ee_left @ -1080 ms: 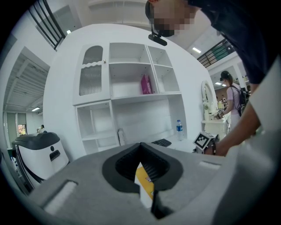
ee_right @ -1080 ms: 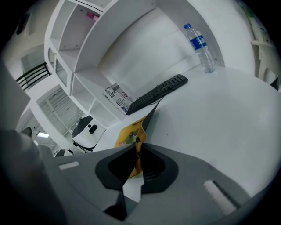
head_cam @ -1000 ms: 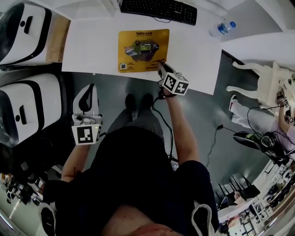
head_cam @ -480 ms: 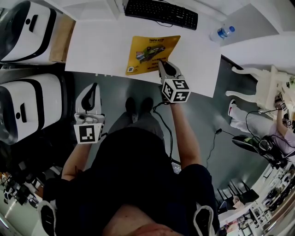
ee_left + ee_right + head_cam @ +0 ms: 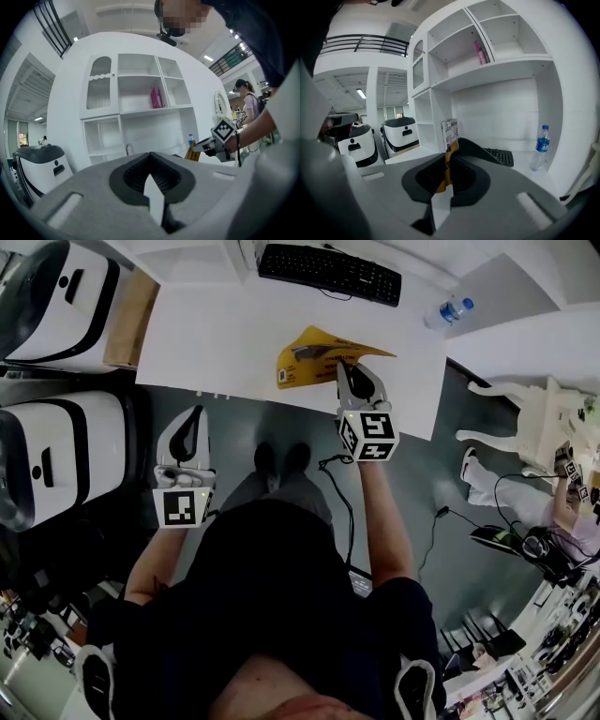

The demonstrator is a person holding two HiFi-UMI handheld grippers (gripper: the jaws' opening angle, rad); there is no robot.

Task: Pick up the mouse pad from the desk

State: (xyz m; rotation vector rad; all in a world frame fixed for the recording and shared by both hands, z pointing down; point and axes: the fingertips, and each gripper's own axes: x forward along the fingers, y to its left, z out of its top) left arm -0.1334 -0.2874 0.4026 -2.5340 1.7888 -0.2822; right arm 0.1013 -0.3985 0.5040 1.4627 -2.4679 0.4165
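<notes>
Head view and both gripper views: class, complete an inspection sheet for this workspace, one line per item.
Surface: white desk, plain top.
Job's things: yellow mouse pad, tilted up off the desk, one edge in the right gripper.
Clutter: black keyboard and water bottle at the desk's far edge.
Grippers: right gripper shut on the mouse pad; left gripper shut, empty, held short of the desk.
Cables: a black cable hangs from the right gripper.
Surroundings: white machines at left, white chair at right, white shelving behind the desk.
</notes>
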